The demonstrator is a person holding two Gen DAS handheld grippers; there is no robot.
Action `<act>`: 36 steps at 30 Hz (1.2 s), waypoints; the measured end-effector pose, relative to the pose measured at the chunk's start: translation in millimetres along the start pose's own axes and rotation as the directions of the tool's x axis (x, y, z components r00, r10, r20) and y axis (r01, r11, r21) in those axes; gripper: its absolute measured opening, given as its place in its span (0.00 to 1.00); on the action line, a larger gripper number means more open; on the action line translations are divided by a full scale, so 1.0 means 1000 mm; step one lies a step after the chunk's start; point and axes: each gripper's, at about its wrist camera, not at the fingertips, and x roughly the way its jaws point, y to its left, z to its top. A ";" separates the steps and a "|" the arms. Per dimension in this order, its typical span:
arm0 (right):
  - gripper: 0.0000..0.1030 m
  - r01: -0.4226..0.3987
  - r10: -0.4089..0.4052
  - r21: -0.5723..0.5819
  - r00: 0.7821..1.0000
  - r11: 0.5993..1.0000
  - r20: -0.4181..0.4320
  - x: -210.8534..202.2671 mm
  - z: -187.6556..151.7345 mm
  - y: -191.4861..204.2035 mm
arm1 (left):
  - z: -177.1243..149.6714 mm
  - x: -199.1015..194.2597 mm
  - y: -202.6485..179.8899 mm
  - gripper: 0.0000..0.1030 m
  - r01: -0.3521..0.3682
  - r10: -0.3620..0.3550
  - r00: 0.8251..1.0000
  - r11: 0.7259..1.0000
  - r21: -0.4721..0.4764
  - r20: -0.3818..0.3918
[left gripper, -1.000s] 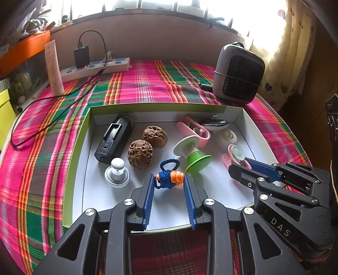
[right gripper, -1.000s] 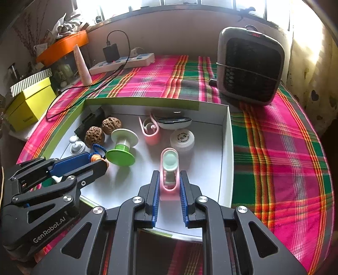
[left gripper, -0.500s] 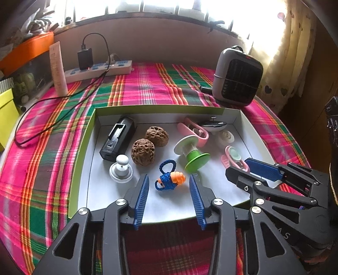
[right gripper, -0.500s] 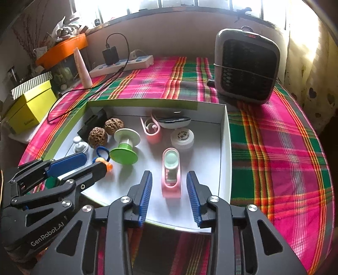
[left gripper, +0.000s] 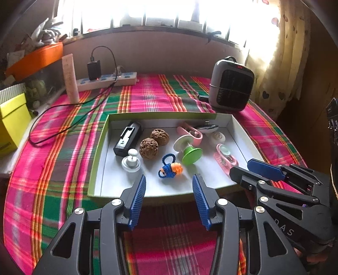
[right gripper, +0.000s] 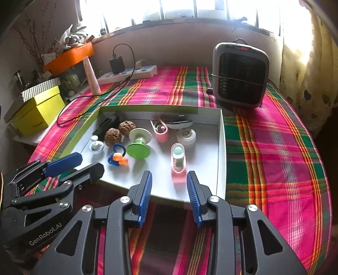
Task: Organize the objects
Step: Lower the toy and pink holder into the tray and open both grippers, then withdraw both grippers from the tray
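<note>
Both tongs are opening, nothing between their jaws. Left gripper is hanging just short of the blue-orange knotted toy lying in the tray; right gripper short of the pink clip. Toy is looking soft and light: pinch across the orange body. Clip is looking stiff, slick.

You get strong daylight from the window behind the table, blown out to white glare in both views. The curtain glows. Objects in the tray stay sharp, casting soft shadows toward you. Fisheye bending curves the edges, and the corners go dark.
</note>
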 end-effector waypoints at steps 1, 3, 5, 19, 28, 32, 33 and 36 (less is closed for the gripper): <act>0.42 0.001 -0.001 0.001 1.000 1.000 0.004 -0.002 -0.001 0.000 | -0.003 -0.004 0.000 0.43 0.002 -0.002 1.000 1.000 -0.004 0.004; 0.52 -0.004 0.004 -0.003 1.000 1.000 0.016 -0.009 -0.006 0.003 | -0.008 -0.011 -0.001 0.43 -0.021 0.021 1.000 1.000 0.001 0.023; 0.52 -0.004 0.005 -0.006 1.000 1.000 0.025 -0.014 -0.010 0.006 | -0.014 -0.017 -0.002 0.44 -0.038 0.037 0.999 0.999 0.011 0.034; 0.52 0.044 -0.044 -0.010 0.999 0.999 -0.017 -0.025 -0.056 0.014 | -0.059 -0.029 0.002 0.44 -0.048 0.047 0.998 0.999 -0.008 -0.030; 0.52 0.078 -0.079 -0.010 0.996 0.997 -0.051 -0.023 -0.078 0.016 | -0.079 -0.031 0.003 0.44 -0.062 0.061 0.996 0.998 -0.015 -0.058; 0.52 0.097 -0.098 -0.016 0.994 0.995 -0.047 -0.026 -0.083 0.018 | -0.087 -0.032 0.002 0.44 -0.073 0.072 0.996 0.997 -0.011 -0.058; 0.52 0.102 -0.103 -0.016 0.994 0.995 -0.045 -0.027 -0.083 0.018 | -0.088 -0.033 0.002 0.44 -0.078 0.077 0.995 0.997 -0.007 -0.056; 0.53 0.122 -0.123 -0.025 0.992 0.992 -0.035 -0.027 -0.086 0.021 | -0.090 -0.033 0.000 0.44 -0.084 0.084 0.995 0.996 -0.001 -0.049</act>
